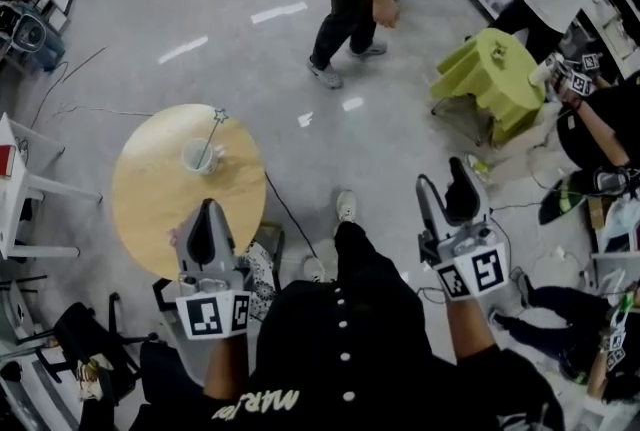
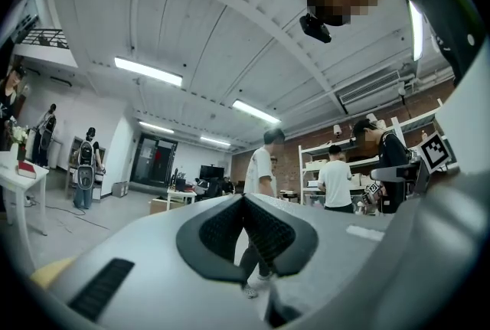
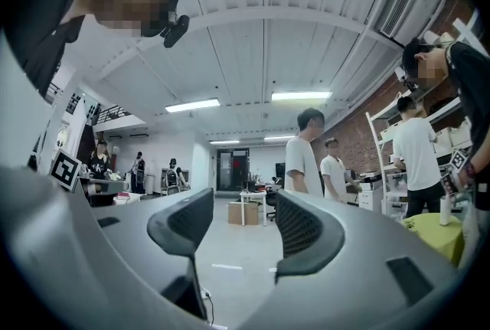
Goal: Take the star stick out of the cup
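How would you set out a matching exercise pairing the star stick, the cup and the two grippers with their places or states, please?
Things:
1. star stick
2. cup
3. left gripper
4. right gripper

Places or states:
a. jaws apart, nothing between them
b. stands on the table
c. jaws together
d. leans in the cup

Pairs: 1-d, 2-b, 3-c, 4-a
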`<control>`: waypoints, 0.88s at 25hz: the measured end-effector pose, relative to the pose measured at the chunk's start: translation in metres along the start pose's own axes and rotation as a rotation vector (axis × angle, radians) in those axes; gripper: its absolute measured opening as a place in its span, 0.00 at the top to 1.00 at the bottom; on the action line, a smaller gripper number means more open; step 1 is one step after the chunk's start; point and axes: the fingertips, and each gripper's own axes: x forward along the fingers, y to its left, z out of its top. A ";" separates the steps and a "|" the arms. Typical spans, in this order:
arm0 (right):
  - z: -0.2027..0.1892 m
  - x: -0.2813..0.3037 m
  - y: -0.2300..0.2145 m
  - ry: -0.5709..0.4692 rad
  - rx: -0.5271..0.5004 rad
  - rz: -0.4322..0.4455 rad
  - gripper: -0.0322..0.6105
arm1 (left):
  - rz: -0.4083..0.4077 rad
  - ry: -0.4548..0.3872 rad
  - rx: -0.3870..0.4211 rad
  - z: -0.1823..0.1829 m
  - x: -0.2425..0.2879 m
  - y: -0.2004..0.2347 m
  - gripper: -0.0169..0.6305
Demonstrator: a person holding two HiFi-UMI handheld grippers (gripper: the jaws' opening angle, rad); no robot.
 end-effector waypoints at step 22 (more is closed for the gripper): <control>-0.015 0.275 -0.140 -0.018 0.009 0.170 0.57 | 0.221 -0.029 0.040 -0.004 0.241 0.047 0.98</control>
